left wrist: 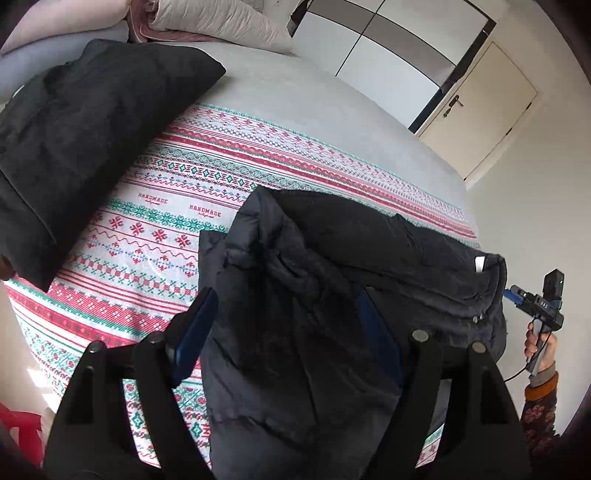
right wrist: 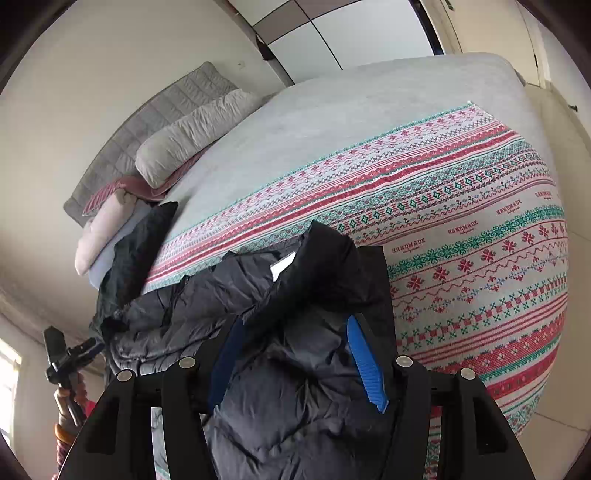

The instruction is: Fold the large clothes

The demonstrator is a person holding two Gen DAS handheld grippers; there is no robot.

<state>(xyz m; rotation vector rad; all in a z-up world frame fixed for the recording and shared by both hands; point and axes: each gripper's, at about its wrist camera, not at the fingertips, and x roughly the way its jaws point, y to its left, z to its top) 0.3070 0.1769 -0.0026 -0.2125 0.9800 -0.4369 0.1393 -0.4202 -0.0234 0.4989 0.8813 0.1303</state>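
A black puffer jacket (left wrist: 332, 266) hangs bunched between both grippers above the patterned bed cover (left wrist: 155, 221). My left gripper (left wrist: 288, 332) is shut on one end of the jacket, thick fabric filling the gap between its blue pads. My right gripper (right wrist: 295, 362) is shut on the other end of the same jacket (right wrist: 288, 398). The right gripper also shows at the far right of the left wrist view (left wrist: 517, 295), and the left gripper at the lower left of the right wrist view (right wrist: 92, 347).
A folded dark garment (left wrist: 74, 147) lies on the bed near the pillows (left wrist: 207, 18). It shows too in the right wrist view (right wrist: 136, 243). The grey sheet (right wrist: 332, 122) covers the far half of the bed. A door (left wrist: 480, 110) and wardrobe stand beyond.
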